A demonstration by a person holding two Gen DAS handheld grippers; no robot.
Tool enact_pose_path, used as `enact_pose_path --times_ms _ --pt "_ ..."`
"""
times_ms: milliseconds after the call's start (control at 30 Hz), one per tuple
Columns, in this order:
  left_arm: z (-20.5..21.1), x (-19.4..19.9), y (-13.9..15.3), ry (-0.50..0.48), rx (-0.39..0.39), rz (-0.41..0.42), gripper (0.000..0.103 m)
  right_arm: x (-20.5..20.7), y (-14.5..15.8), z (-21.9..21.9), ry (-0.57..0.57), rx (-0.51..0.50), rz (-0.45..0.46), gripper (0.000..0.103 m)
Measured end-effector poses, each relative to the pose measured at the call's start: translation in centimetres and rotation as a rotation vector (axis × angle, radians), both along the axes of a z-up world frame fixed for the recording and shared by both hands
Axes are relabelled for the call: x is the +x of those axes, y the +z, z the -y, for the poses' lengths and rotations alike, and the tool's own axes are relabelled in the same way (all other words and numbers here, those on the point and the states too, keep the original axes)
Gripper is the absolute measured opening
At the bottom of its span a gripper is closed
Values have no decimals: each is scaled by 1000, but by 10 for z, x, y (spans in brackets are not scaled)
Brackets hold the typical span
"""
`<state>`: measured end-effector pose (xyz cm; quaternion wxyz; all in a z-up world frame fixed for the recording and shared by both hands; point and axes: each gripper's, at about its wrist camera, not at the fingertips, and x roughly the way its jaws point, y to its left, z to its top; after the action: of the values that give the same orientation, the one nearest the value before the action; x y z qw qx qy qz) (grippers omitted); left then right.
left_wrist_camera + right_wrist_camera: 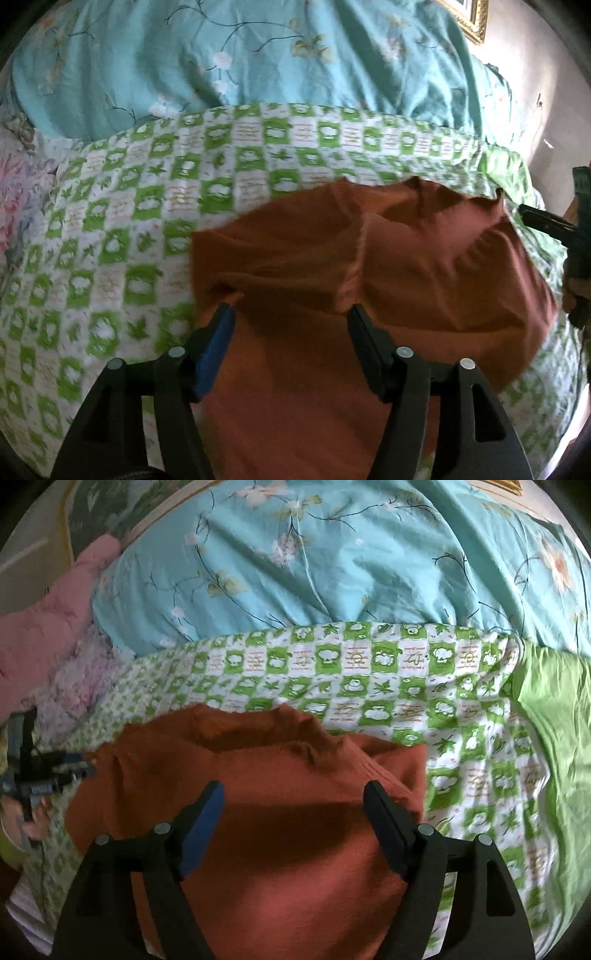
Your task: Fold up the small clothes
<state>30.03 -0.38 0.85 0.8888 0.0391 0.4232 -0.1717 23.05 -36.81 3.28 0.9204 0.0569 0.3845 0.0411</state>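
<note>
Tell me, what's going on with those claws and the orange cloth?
Left gripper and right gripper open, empty. Orange garment lies loosely folded on checked sheet. Nothing blocking.

The left claw (291,314) stands with its jaws apart, nothing pinched between them, over a rust-orange cloth (369,258). The cloth lies rumpled and partly folded on a green-and-white checked sheet (147,192) on the bed. Behind the sheet lies a turquoise flowered quilt (221,55). At the right edge the right claw (532,216) shows, blurred, close to the cloth's far corner.
</note>
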Motion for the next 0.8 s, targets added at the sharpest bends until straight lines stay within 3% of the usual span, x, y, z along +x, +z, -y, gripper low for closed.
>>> enact_pose_path --times_ms 267,500,567,600,633,667,700,800 --pt "-8 61 -9 -38 78 1 71 29 -19 13 58 -127 -46 79" --pt "6 99 -25 -118 115 -41 73 67 -43 25 86 -119 -128 79" --pt "13 101 -28 -141 128 -36 67 70 -48 25 101 -97 -144 77" --pt "17 101 -29 -158 129 -36 60 70 -50 24 110 -94 -142 62" --pt "21 100 -31 -178 132 -39 36 69 -50 22 116 -95 -139 35" --pt "27 99 -34 -198 139 -51 10 67 -51 21 108 -104 -140 24" --pt "31 96 -36 -213 147 -58 10 67 -52 21 96 -102 -142 13" --pt "39 78 -34 -199 224 37 8 57 -46 22 77 -77 -97 10"
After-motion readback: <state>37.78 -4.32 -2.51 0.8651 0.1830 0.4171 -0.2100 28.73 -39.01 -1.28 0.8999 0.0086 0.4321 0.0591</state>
